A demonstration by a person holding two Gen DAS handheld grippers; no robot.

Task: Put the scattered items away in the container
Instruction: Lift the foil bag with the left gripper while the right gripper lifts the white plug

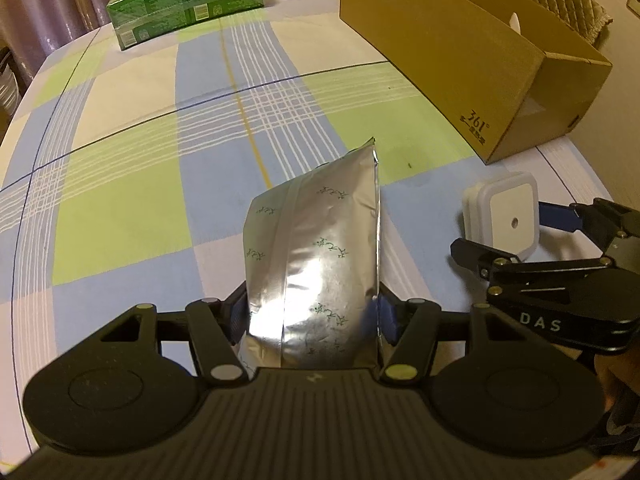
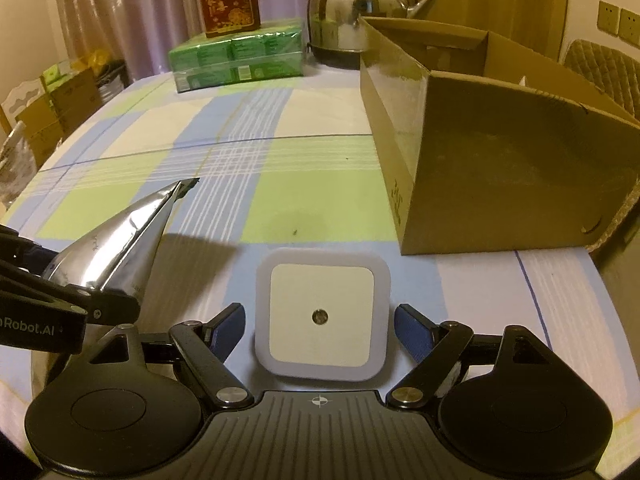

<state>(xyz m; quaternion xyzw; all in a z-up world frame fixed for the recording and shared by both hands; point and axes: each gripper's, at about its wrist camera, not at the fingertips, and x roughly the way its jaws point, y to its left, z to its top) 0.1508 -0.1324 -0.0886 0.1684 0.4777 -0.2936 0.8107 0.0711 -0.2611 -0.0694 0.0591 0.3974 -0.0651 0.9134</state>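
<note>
My left gripper (image 1: 311,314) is shut on a silver foil pouch (image 1: 320,248), which sticks up and forward from between the blue pads. The right wrist view shows the same pouch (image 2: 116,236) held off the checked tablecloth, with a shadow beneath it. A white square night light (image 2: 322,316) lies between the fingers of my right gripper (image 2: 320,326), which is open, with slim gaps at both pads. In the left wrist view the night light (image 1: 504,216) and right gripper (image 1: 508,232) are at the right. The open cardboard box (image 1: 460,60) (image 2: 500,184) stands ahead to the right.
At the far end of the table are green wrapped packs (image 2: 240,56) with a red carton (image 2: 226,0) on top, and a steel kettle (image 2: 352,4). A quilted chair (image 2: 604,68) stands behind the box. Cartons (image 2: 52,108) are stacked beyond the table's left edge.
</note>
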